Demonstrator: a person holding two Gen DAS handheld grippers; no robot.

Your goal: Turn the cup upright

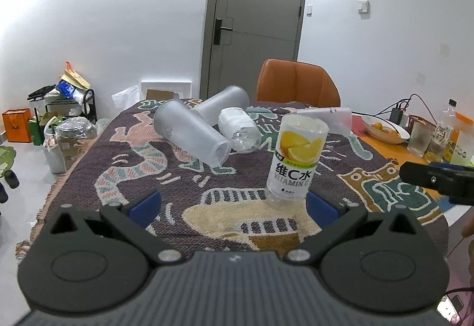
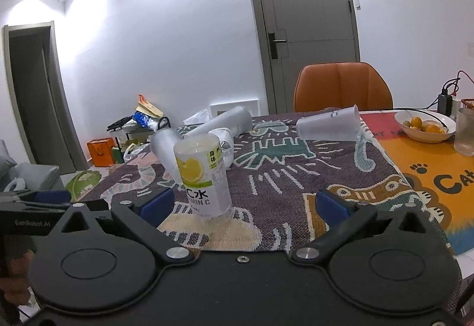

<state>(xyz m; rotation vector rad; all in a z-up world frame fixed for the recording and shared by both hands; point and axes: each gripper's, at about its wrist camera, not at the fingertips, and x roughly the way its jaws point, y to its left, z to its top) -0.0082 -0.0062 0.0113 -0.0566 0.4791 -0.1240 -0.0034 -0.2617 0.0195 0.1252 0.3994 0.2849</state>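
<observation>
Plastic lemon cup (image 1: 297, 159) stands between open fingers (image 1: 321, 204).

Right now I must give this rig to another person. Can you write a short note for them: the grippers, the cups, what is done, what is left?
Left hand-held gripper: open, empty, low over the cloth.
Right hand-held gripper: open, empty.
Vitamin C cup: stands upside down on the cloth, just ahead of the left gripper, near its right finger.
Two frosted cups and a crumpled clear cup lie on their sides further back; another clear cup lies on its side at the far right.
Done: nothing is gripped yet.
Left: grip a cup, probably the vitamin C cup, and set it upright.
</observation>
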